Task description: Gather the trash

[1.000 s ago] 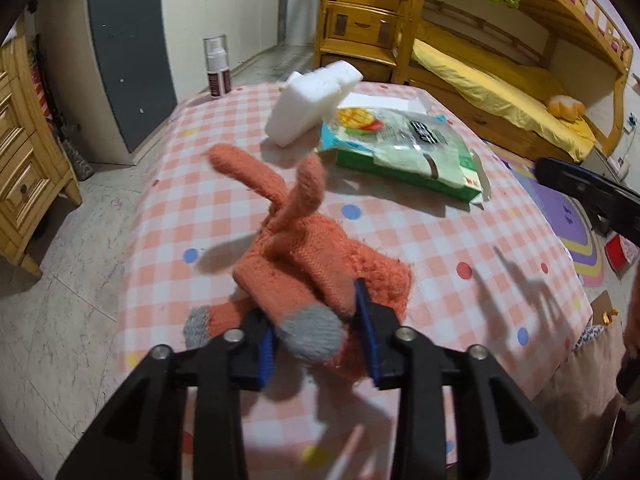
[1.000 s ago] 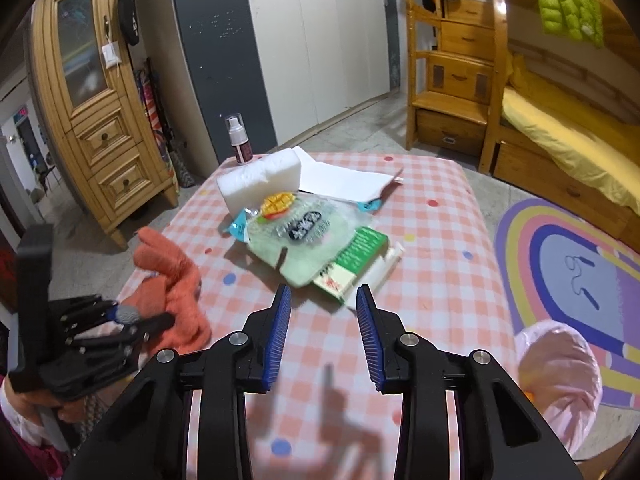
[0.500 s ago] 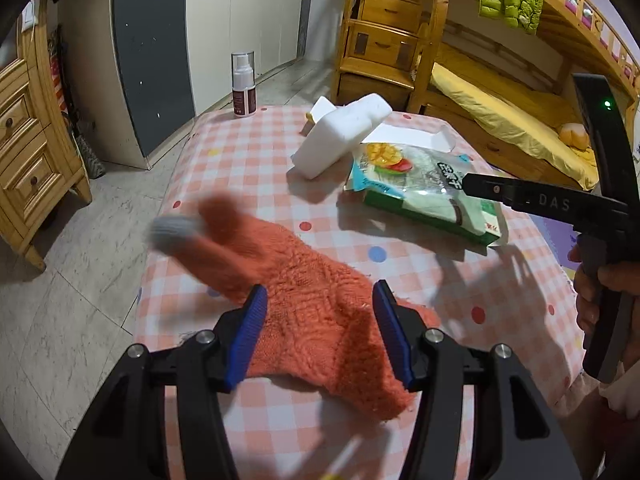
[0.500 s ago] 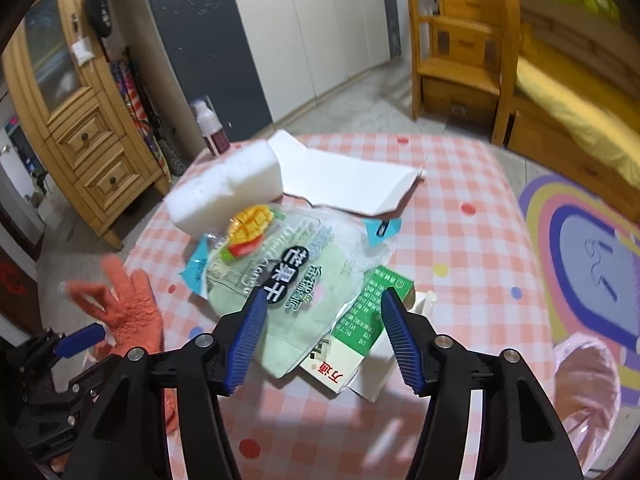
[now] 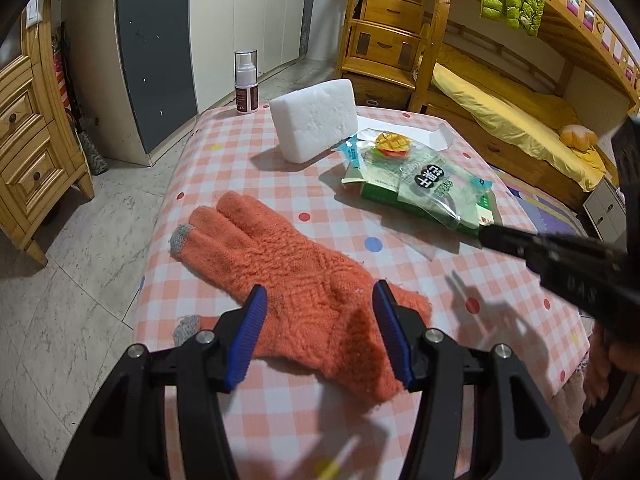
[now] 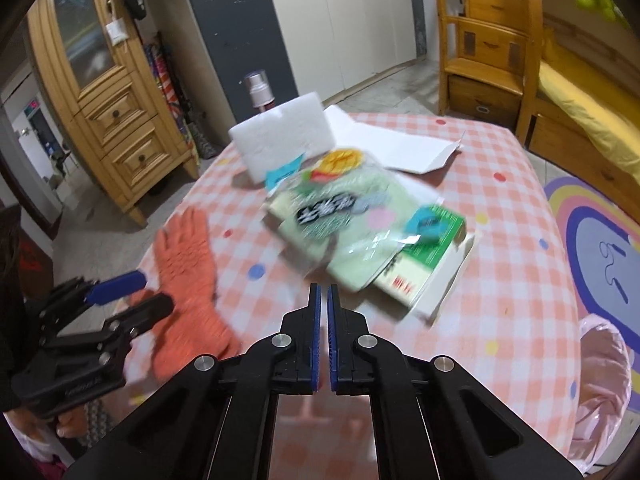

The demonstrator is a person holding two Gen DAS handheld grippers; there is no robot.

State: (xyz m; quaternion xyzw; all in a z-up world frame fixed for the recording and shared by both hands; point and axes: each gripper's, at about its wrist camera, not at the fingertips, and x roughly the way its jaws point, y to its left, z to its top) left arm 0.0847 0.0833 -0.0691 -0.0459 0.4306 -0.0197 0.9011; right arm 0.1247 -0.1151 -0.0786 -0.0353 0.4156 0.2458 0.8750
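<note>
An orange knit glove [image 5: 296, 268] lies flat on the checked table [image 5: 400, 264]; it also shows in the right wrist view [image 6: 188, 264]. My left gripper [image 5: 318, 312] is open, its jaws on either side of the glove's cuff, holding nothing. A pale green snack wrapper [image 6: 340, 216] lies on a green-and-white carton [image 6: 428, 260] mid-table. My right gripper [image 6: 323, 300] is shut and empty, just short of the wrapper's near edge. The right gripper's fingers [image 5: 520, 240] enter the left wrist view from the right.
A white foam block [image 5: 314, 120] and a flat white paper [image 6: 396, 144] lie at the table's far side. A spray bottle [image 5: 246, 84] stands at the far edge. A pink bag [image 6: 600, 380] hangs at the table's right. A wooden cabinet [image 6: 112, 92] stands left.
My left gripper has let go of the glove, which now lies flat, and has opened wide. My right gripper has moved toward the wrapper and shut.
</note>
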